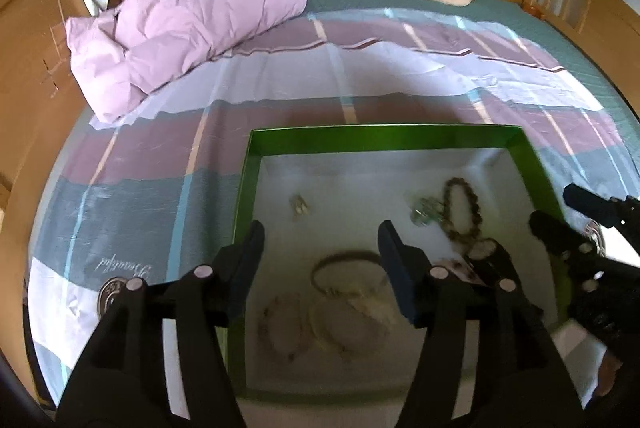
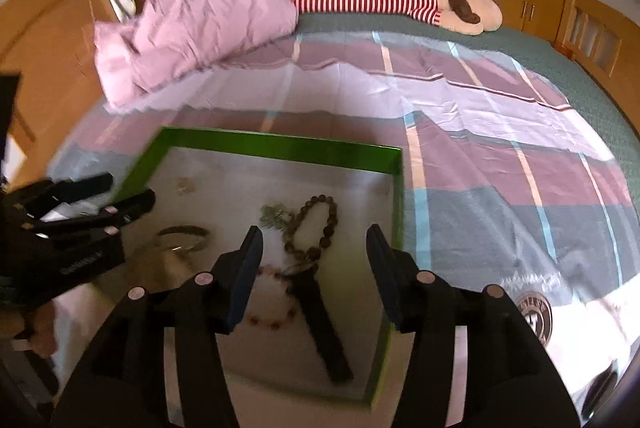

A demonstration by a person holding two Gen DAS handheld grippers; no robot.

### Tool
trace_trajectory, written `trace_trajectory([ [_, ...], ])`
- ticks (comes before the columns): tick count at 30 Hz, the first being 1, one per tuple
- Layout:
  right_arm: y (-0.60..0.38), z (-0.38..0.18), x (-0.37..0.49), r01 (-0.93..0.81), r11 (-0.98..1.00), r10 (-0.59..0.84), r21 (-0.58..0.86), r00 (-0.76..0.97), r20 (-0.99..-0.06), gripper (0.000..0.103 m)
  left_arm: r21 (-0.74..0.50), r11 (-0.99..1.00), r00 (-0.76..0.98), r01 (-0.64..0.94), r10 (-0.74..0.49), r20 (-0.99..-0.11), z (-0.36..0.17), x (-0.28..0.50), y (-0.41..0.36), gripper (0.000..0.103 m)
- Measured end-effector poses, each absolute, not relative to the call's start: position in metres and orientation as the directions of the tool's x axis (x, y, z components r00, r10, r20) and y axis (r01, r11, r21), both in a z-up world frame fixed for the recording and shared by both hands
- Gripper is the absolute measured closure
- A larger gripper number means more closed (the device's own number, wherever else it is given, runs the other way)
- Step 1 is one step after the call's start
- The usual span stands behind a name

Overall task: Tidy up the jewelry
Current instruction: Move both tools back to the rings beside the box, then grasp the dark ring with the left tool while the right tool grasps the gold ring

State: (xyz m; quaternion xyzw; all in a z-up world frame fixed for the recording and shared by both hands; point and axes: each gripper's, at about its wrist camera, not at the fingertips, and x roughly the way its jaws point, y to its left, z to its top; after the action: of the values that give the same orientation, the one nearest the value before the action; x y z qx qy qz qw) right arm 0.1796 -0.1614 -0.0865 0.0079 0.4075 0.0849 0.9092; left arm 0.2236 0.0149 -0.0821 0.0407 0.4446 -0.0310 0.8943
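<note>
Left wrist view shows the left tongs (image 1: pixel 320 240) spread and empty above the green box (image 1: pixel 384 138) on the bed, over a bangle (image 1: pixel 344 260) and pale bracelets. The right tongs (image 2: pixel 314 244) are also spread and empty, above the dark bead bracelet (image 2: pixel 316 224). Best practice would be picking one piece at a time, lowering straight and pinching a single strand so neighbours stay untangled.
</note>
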Motion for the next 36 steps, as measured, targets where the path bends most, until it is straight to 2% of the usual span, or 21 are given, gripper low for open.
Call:
trace_trajectory([
  [6, -0.197, -0.07, 0.107, -0.144, 0.977, 0.214, 0.159, 0.676, -0.705, 0.047, -0.031, 0.987, 0.597, 0.158, -0.12, -0.794, -0.071, 0.163, 0.005, 0.04],
  [10, -0.218, -0.091, 0.072, -0.116, 0.984, 0.178, 0.135, 0.631, -0.755, 0.047, -0.075, 0.973, 0.577, 0.22, -0.192, -0.794, -0.075, 0.128, 0.003, 0.041],
  [16, -0.231, -0.151, 0.042, -0.052, 0.989, 0.145, 0.138, 0.511, -0.847, 0.047, -0.054, 0.971, 0.483, 0.234, -0.165, -0.86, -0.125, 0.105, -0.005, 0.042],
  [24, -0.212, -0.166, 0.029, -0.084, 0.988, 0.151, 0.126, 0.475, -0.867, 0.047, 0.01, 0.965, 0.434, 0.264, -0.11, -0.894, -0.174, 0.114, -0.047, 0.043],
  [25, -0.211, -0.165, 0.029, -0.084, 0.988, 0.152, 0.127, 0.475, -0.867, 0.047, 0.004, 0.964, 0.427, 0.264, -0.114, -0.897, -0.177, 0.116, -0.049, 0.047],
  [26, -0.212, -0.165, 0.029, -0.079, 0.988, 0.153, 0.131, 0.475, -0.866, 0.047, -0.001, 0.965, 0.419, 0.261, -0.114, -0.901, -0.18, 0.118, -0.05, 0.06],
  [28, -0.215, -0.165, 0.027, -0.07, 0.988, 0.153, 0.136, 0.478, -0.865, 0.047, -0.001, 0.969, 0.426, 0.249, -0.11, -0.898, -0.182, 0.117, -0.048, 0.069],
  [30, -0.218, -0.165, 0.027, -0.064, 0.989, 0.15, 0.136, 0.479, -0.865, 0.047, -0.001, 0.968, 0.426, 0.252, -0.112, -0.898, -0.18, 0.116, -0.044, 0.083],
  [36, -0.213, -0.169, 0.026, -0.073, 0.988, 0.155, 0.137, 0.471, -0.868, 0.047, -0.007, 0.97, 0.423, 0.241, -0.112, -0.899, -0.178, 0.093, -0.022, 0.083],
])
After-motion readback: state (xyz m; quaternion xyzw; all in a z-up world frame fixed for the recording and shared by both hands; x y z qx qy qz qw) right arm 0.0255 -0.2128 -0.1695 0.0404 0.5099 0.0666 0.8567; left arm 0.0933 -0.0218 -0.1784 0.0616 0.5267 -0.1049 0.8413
